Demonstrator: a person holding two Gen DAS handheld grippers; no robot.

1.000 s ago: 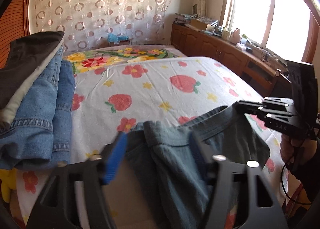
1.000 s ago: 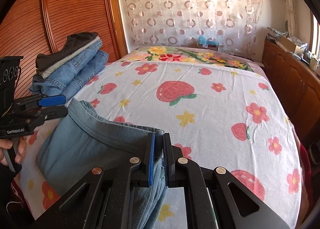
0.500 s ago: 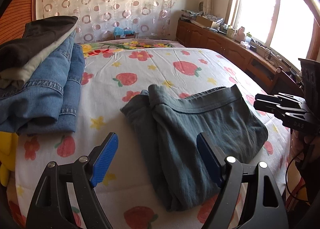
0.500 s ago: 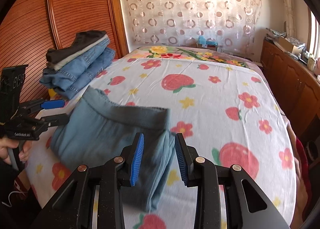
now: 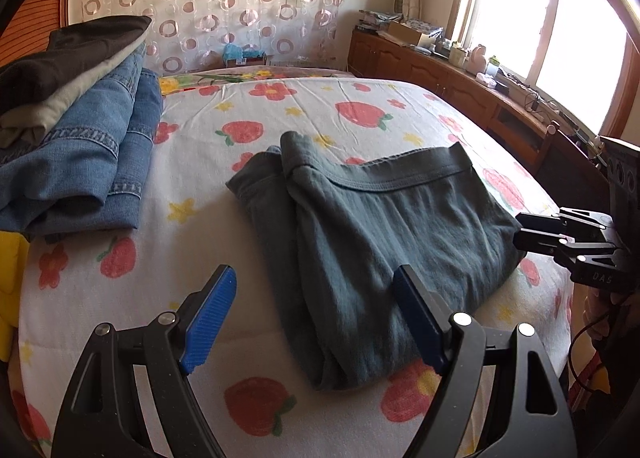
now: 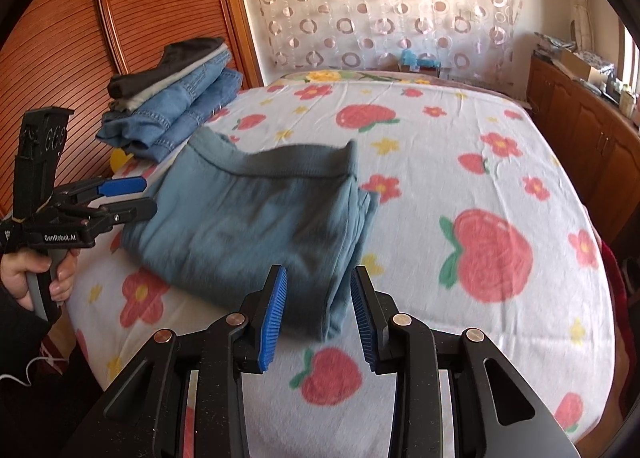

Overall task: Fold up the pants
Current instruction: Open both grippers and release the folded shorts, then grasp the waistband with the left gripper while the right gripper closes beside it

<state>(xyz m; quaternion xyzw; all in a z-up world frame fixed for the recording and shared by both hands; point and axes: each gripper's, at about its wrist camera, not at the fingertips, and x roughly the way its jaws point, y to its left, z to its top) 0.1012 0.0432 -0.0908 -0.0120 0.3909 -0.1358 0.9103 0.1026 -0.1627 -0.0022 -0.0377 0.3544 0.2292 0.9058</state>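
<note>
While the left wrist view takes in the window (image 5: 552,17) and the wooden sideboard (image 5: 448,85) under it, only the right wrist view shows the ribbed wooden wardrobe door (image 6: 100,17) and the hand (image 6: 36,274) gripping the left tool's handle.

Left tool (image 5: 316,310): blue pads wide apart, nothing between them, nothing touched; it hangs over the near edge of the folded pants (image 5: 372,242). Seen side-on from the right wrist view (image 6: 132,197), its fingers sit just beside the pants' left edge; contact cannot be told.

Right tool (image 6: 318,306): pads partly apart, empty, over the near corner of the pants (image 6: 256,225), not pressing on cloth. In the left wrist view (image 5: 524,230) its tips lie near the pants' right edge.

Pants: grey-blue, folded into a compact rectangle, waistband facing away, lying flat on the bed (image 6: 500,177) near its front edge.

Bed cover: white, strawberry and flower print. Stack of folded jeans and dark garments (image 5: 76,137) at the bed's left side, apart from the pants. Curtain with ring pattern (image 6: 380,5) on the far wall.
</note>
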